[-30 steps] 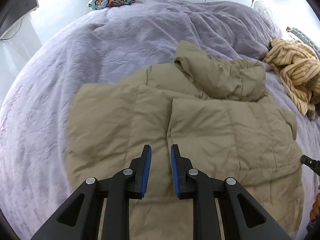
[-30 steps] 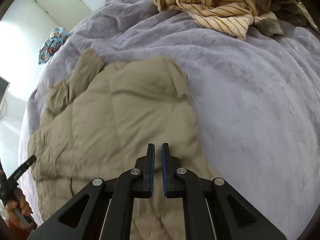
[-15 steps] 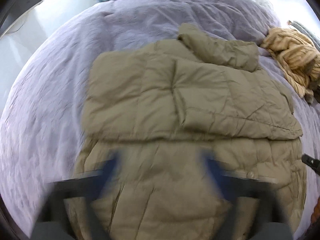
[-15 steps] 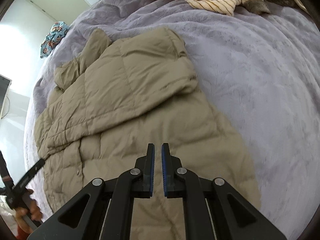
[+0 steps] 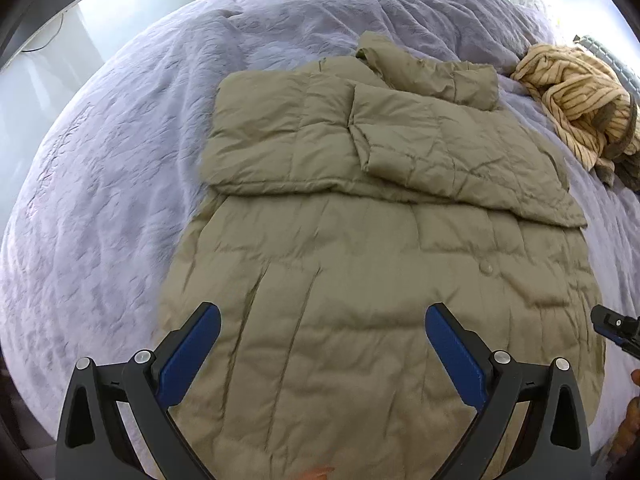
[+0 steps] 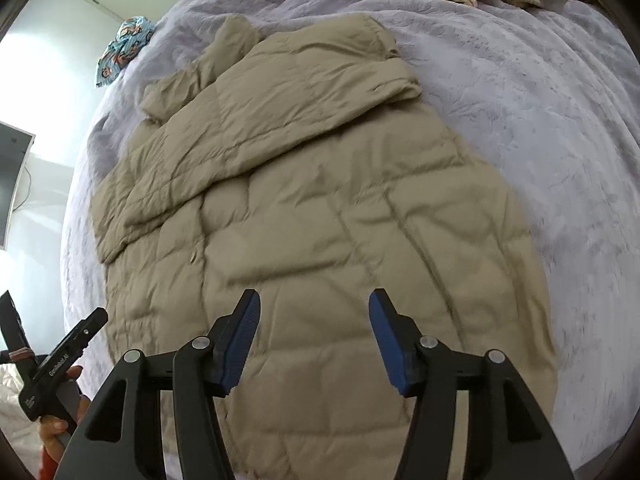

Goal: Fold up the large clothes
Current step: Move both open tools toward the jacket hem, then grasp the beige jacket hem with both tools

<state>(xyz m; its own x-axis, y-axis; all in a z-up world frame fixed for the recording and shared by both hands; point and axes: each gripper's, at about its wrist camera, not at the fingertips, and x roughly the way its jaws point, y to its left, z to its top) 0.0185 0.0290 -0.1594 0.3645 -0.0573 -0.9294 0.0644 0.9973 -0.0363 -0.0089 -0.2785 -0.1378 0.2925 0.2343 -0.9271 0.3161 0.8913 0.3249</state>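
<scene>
Now khaki jacket point(image 5: 360, 280) half-folded, lilac bedspread point(image 5: 120, 160)

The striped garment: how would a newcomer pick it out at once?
Start from the lilac bedspread covering the bed. Beyond the big khaki quilted coat, near the bed's far right edge, lies the crumpled striped garment. It alone is cream-yellow with thin dark stripes.

Soft daylight, overexposed white glare along upper edges, strong fisheye curvature, slight motion blur.
</scene>
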